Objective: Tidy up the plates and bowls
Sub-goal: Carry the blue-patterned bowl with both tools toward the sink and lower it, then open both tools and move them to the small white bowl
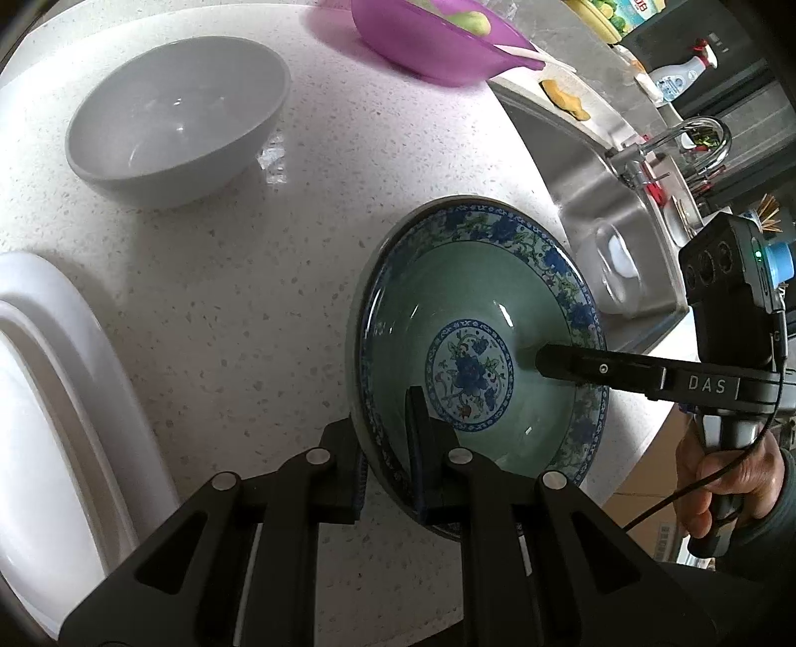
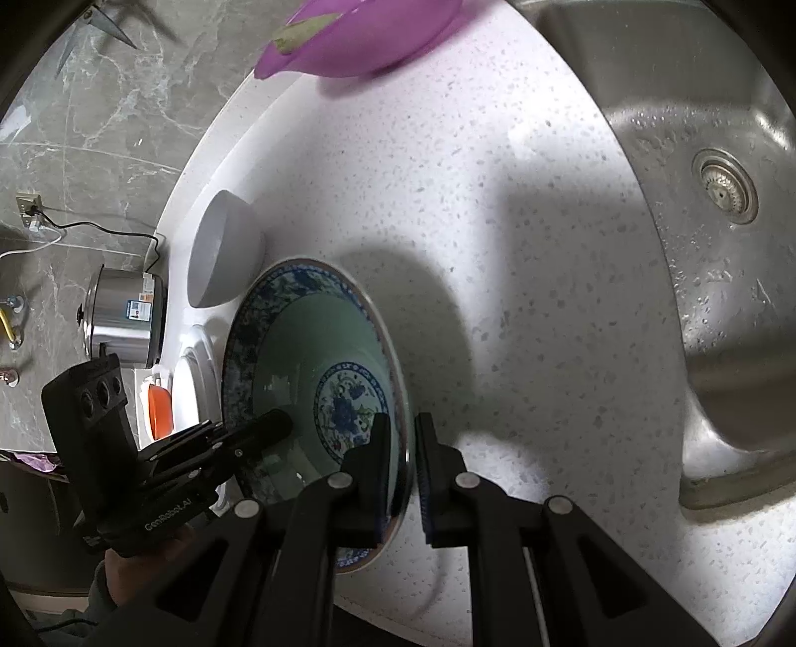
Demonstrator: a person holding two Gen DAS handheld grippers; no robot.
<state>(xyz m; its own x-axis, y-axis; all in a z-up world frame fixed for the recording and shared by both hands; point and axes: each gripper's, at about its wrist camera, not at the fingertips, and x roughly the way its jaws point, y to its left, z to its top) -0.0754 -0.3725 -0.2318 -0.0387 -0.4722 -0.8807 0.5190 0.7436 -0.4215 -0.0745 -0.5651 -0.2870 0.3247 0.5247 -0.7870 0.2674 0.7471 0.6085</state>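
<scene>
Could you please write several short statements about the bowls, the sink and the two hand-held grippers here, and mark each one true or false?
1. Both hand-held grippers clamp the rim of the green floral bowl. True: the left hand-held gripper and the right hand-held gripper each pinch it.
2. The grey bowl holds food. False: it is empty.
3. The purple bowl sits nearer the sink than the grey bowl does. True.
4. The green floral bowl lies upside down. False: its inside faces up.
5. A white dish lies on the counter beside the floral bowl. True.
</scene>
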